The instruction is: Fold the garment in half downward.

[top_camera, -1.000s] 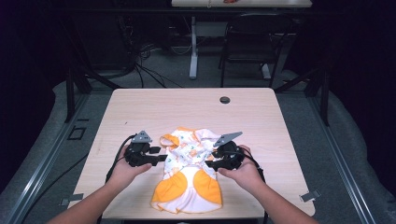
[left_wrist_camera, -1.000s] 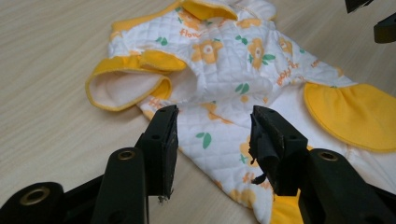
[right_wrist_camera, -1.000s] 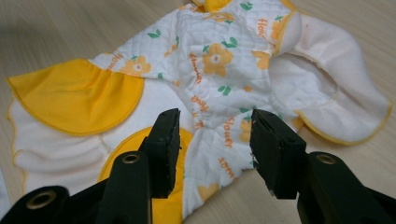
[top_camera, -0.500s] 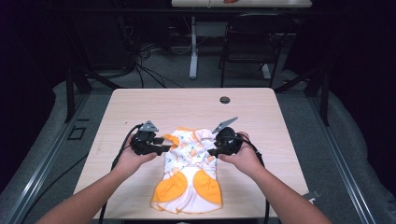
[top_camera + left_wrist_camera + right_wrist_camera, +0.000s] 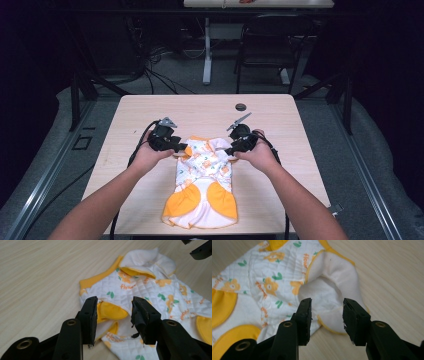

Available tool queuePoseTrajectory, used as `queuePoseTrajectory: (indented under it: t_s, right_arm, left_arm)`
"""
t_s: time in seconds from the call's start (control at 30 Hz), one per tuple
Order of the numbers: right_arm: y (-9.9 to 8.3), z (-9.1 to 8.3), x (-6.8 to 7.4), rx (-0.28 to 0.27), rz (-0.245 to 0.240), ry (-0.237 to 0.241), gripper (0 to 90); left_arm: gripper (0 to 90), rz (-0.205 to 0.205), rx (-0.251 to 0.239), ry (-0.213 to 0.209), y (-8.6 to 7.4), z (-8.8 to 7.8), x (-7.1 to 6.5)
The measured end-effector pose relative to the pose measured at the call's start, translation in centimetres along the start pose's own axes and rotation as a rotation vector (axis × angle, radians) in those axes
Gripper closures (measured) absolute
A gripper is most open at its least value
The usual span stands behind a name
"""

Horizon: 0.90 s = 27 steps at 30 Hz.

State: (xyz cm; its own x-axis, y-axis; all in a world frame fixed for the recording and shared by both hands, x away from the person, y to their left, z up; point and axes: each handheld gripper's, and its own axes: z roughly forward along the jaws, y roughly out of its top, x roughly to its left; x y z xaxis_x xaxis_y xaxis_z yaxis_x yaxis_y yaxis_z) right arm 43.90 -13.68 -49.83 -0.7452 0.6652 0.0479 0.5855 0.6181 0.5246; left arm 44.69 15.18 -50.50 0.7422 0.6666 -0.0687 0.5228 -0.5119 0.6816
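From the high view, I have the left gripper (image 5: 176,145) at the left upper corner of the small garment (image 5: 202,187), and the right gripper (image 5: 231,148) at its right upper corner; the garment lies flat on the table (image 5: 150,110), stretching back from both grippers toward me. A second ago both grippers sat lower along the garment's sides; now they are further up the table, by its far end. In the left gripper view, my jaws stand apart, having just been closing a little, with a yellow-lined fold of the garment (image 5: 140,287) lying between and just beyond them, not pinched. In the right gripper view, the jaws are likewise apart and have just been narrowing, with the white sleeve opening of the garment (image 5: 329,290) directly ahead, its yellow-edged hem between them, unclamped.
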Motion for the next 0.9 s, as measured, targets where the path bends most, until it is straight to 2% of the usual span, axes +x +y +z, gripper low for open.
queuePoseTrajectory:
  t_s: [0.1, 0.13, 0.27, 0.37, 0.5, 0.6, 0.77, 0.9]
  right_arm:
    - [0.8, 0.4, -0.3, 0.006, -0.015, -0.017, 59.3]
    - [1.1, 0.5, -0.4, -0.009, -0.010, -0.013, 59.7]
    - [2.3, 1.5, -0.8, 0.011, -0.022, -0.022, 59.8]
    - [3.0, 2.3, -1.2, 0.002, -0.002, -0.032, 59.4]
    - [3.4, 3.7, -1.7, 0.021, 0.017, -0.032, 59.5]
    - [3.5, 4.4, -2.1, 0.019, 0.034, -0.027, 59.6]
    - [3.4, 5.3, -2.6, 0.012, 0.078, -0.047, 60.0]
    - [3.4, 6.0, -2.7, 0.019, 0.077, -0.061, 60.8]
  left_arm:
    - [57.0, 0.001, -0.001, -0.001, 0.5, 0.8, 0.5]
    - [57.4, 0.003, 0.000, -0.001, 0.6, 1.1, 0.7]
    - [58.2, 0.004, -0.003, -0.004, 1.0, 2.1, 1.1]
    - [59.1, -0.003, 0.001, -0.004, 1.1, 2.7, 1.5]
    - [59.8, -0.016, 0.003, 0.008, 1.0, 3.4, 2.1]
    - [60.3, -0.030, 0.006, 0.013, 0.9, 3.9, 2.6]
    - [61.0, -0.048, 0.017, 0.028, 0.6, 4.5, 3.4]
    - [60.7, -0.069, 0.024, 0.047, 0.3, 5.1, 3.7]
